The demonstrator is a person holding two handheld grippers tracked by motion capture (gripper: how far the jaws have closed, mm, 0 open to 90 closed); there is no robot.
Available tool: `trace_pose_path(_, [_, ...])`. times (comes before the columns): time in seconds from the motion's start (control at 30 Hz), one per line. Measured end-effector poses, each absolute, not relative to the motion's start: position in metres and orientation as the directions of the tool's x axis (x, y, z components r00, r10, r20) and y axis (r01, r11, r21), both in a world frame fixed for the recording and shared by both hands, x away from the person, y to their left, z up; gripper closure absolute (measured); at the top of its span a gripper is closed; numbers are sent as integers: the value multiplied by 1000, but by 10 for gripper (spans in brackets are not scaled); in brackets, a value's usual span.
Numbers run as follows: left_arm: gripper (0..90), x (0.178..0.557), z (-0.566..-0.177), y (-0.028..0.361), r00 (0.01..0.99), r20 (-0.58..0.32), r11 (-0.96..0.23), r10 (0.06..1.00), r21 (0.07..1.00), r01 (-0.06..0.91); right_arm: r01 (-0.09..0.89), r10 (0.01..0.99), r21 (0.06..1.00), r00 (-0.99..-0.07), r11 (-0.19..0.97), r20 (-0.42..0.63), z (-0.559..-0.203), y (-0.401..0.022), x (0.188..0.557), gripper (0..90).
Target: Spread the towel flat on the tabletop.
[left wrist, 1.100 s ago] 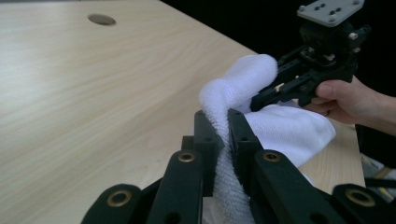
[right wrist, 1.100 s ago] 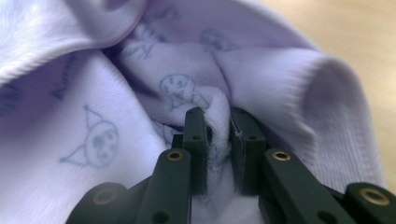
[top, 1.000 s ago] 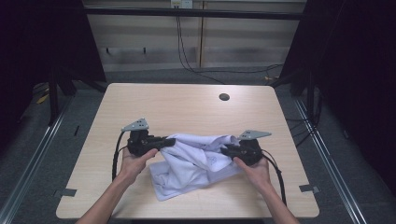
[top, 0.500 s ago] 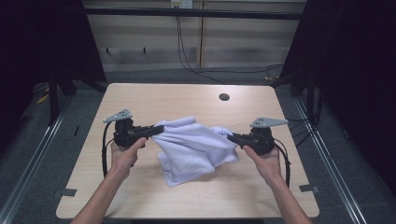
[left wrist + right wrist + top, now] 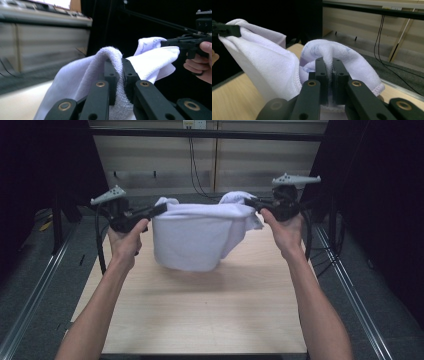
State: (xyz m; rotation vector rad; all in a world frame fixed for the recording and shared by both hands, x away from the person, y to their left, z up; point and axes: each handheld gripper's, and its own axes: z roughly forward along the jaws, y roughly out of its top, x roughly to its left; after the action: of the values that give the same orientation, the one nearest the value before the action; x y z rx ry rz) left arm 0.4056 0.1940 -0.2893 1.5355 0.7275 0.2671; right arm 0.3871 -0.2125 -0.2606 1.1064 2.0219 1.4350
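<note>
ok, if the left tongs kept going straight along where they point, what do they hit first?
Likely the right tongs. The left tongs, clamped on the white terry-cloth towel, point across it toward them, so past the stretched cloth those come first. Depth is hard to judge.

A white terry towel (image 5: 192,240) hangs in the air above the bench (image 5: 200,315), stretched sideways between 2 pinched upper corners. Its top edge runs nearly level; the body sags in a loose, doubled fold, bottom clear of the wood, a stitched hem showing at the right.
</note>
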Motion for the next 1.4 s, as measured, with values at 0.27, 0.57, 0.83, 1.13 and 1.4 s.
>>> trace_pose_path(0.27, [856,382,-273,192,813,-138,-15,565,984,177,236,783,970,-614,63,98,-240,-217,378,855])
trace_pose_path(0.57, [851,331,-421,167,848,-313,-224,427,872,435,449,759,871,-633,199,152,-369,-235,336,860])
trace_pose_path(0.83, [596,298,-455,163,851,-407,-295,332,812,504,585,747,759,-632,287,206,-459,-250,276,861])
trace_pose_path(1.13, [530,341,-473,186,792,-333,-291,511,801,524,642,805,712,-563,285,186,-492,-282,282,860])
trace_pose_path(1.4, [723,347,-505,177,804,-262,-426,533,738,523,638,851,731,-502,243,155,-494,-288,307,672])
